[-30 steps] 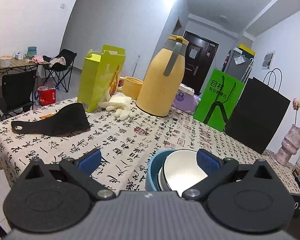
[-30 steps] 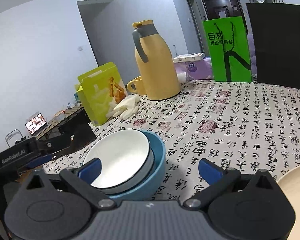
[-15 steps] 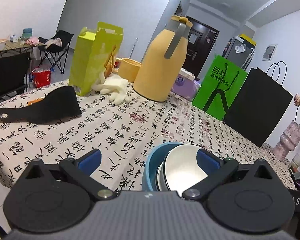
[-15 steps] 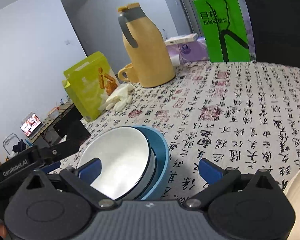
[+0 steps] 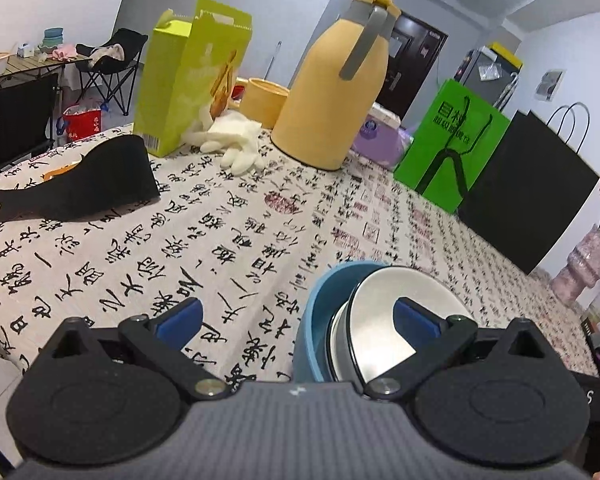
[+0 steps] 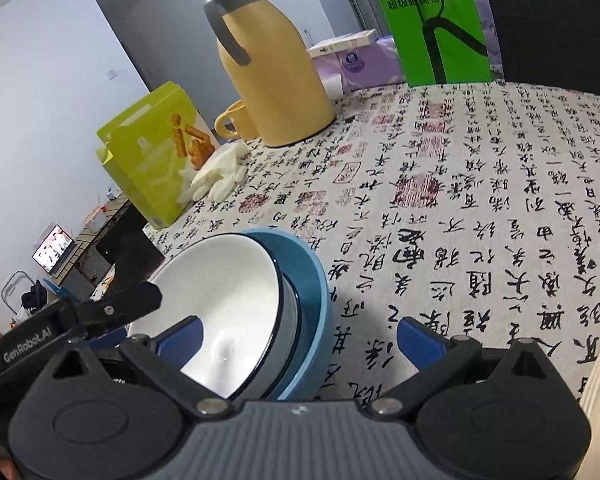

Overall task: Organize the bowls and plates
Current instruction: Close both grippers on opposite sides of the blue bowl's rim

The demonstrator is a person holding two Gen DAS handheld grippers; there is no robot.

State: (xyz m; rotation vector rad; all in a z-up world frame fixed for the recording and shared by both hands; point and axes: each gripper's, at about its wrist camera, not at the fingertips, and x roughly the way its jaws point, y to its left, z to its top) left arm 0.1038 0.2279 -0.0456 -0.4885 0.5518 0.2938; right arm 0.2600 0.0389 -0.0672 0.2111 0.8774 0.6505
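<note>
tongs (image 5: 296, 318) (image 6: 300, 340) wide, flanking bowls (image 6: 260, 312)

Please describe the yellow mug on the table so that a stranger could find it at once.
Look for the tall yellow jug with a grey handle at the far side of the table. The mug stands right beside its base, between the jug and the green carton. It is the only small, low cup with a loop handle.

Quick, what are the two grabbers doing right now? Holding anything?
Left gripper: open, holding nothing, beside the nested bowls.
Right gripper: open, holding nothing, also at the bowls.
</note>
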